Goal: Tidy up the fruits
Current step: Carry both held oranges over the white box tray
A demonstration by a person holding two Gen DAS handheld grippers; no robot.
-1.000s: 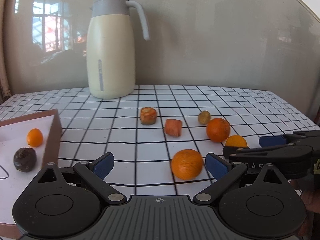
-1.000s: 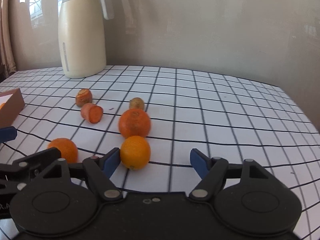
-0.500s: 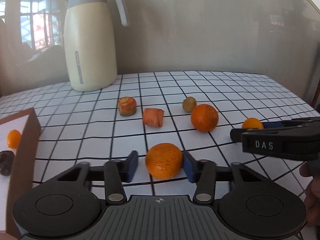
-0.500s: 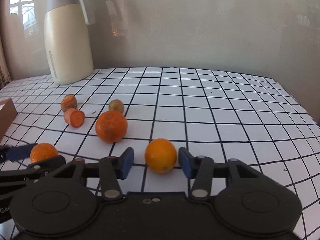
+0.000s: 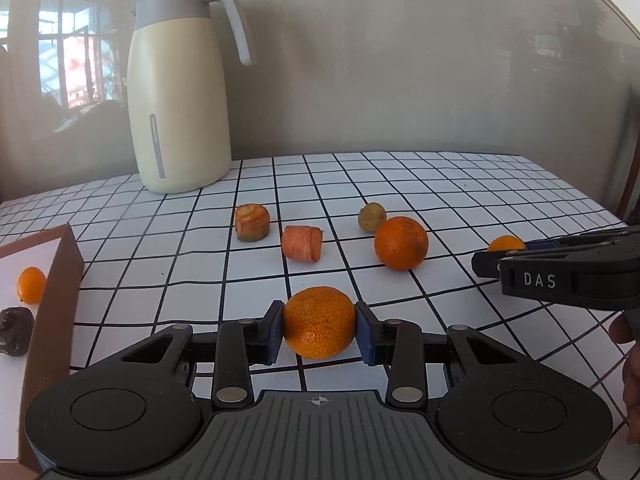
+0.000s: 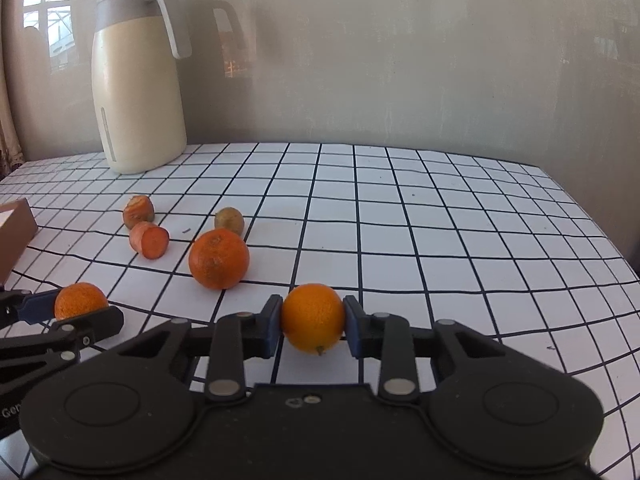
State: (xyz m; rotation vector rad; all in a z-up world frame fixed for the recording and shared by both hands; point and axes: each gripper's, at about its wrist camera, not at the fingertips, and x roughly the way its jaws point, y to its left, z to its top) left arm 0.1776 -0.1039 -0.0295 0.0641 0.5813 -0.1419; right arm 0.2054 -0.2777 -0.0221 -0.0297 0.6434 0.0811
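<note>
Gridded tablecloth [image 5: 440, 184]: left gripper [image 5: 320, 330] clamped on bumpy mandarin [image 5: 319, 322], right gripper [image 6: 312, 324] clamped on smooth orange [image 6: 313, 318], both low over cloth; round skins risk squirting from 2 narrow pads when lifted toward box [image 5: 56, 280].

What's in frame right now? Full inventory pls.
bumpy mandarin: 1, orange, between the left gripper's pads
smooth orange: 1, orange, between the right gripper's pads
loose orange: 1, orange, mid-table
small round fruit: 1, yellow-brown, behind the loose orange
carrot chunks: 2, orange, mid-table
box: 1, brown, left edge
kumquat: 1, orange, in box
dark fruit: 1, in box
thermos jug: 1, cream, back left
tablecloth: 1, white grid
left gripper: shut
right gripper: shut
</note>
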